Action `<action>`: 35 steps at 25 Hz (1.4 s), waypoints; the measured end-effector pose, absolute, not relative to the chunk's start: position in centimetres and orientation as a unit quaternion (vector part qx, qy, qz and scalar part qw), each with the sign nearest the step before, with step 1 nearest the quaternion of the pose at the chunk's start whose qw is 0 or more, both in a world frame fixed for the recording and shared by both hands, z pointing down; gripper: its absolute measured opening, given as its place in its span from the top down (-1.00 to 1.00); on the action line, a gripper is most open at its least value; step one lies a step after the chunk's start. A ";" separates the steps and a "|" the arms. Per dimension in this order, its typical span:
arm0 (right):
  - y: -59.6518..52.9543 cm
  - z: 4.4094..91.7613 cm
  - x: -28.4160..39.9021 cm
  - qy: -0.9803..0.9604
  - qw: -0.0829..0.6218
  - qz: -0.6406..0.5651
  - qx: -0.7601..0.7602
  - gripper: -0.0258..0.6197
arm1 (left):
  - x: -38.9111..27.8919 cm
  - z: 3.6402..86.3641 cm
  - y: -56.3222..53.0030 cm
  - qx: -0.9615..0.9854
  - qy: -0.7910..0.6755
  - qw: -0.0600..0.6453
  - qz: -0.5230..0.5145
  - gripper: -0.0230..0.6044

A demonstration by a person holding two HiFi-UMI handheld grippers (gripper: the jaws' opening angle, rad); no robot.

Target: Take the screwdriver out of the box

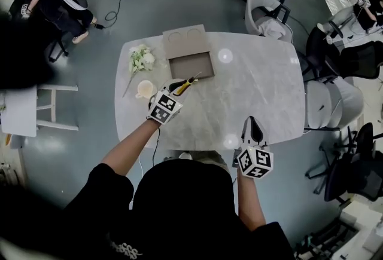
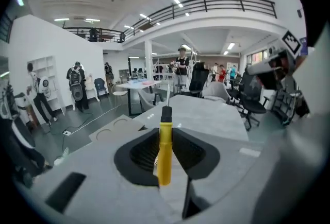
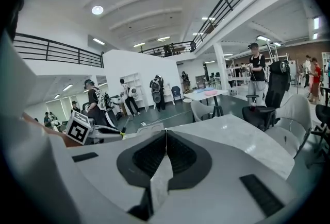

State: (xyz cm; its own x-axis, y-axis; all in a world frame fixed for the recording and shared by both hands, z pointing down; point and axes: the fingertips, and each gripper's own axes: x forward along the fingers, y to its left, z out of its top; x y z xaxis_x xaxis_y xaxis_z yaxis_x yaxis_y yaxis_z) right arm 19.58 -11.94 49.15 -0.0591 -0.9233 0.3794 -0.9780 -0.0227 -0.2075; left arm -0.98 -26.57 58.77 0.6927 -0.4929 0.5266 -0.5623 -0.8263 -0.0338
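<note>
The screwdriver [image 1: 186, 82] has a yellow handle, a black collar and a thin metal shaft. My left gripper [image 1: 178, 86] is shut on its handle and holds it in the air just in front of the open brown box [image 1: 207, 69]. In the left gripper view the handle [image 2: 165, 152] stands upright between the two black pads, with the shaft pointing away over the table. My right gripper [image 1: 255, 125] hovers over the table's near edge on the right. In the right gripper view its pads [image 3: 166, 152] meet with nothing between them.
The box's lid [image 1: 185, 40] lies just behind the box. White flowers [image 1: 141, 59] and a pale cup [image 1: 145, 89] sit at the table's left end. Chairs [image 1: 333, 103] stand along the right side, and one white chair [image 1: 264, 14] is at the far side.
</note>
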 end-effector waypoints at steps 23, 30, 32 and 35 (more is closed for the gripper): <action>-5.3 44.6 3.6 -0.778 0.111 0.140 0.603 0.88 | -17.6 43.5 -7.6 0.863 -0.486 0.124 0.055 0.64; -8.1 43.8 4.7 -0.792 0.122 0.121 0.586 0.89 | -16.5 43.1 -9.4 0.851 -0.508 0.126 0.047 0.64; -9.4 43.5 5.7 -0.792 0.121 0.113 0.587 0.88 | -15.7 42.8 -10.4 0.851 -0.509 0.122 0.045 0.64; -11.3 43.3 6.8 -0.796 0.119 0.108 0.583 0.88 | -14.4 42.6 -12.2 0.851 -0.511 0.115 0.046 0.64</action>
State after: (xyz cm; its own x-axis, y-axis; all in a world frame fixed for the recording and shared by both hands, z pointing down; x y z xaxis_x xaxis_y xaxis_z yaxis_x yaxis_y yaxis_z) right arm 6.77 -11.26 43.31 -0.2918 -0.9031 0.3152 -0.9544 0.2966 -0.0337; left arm -14.43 -12.23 42.57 0.4741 -0.8585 0.1955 -0.8796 -0.4521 0.1479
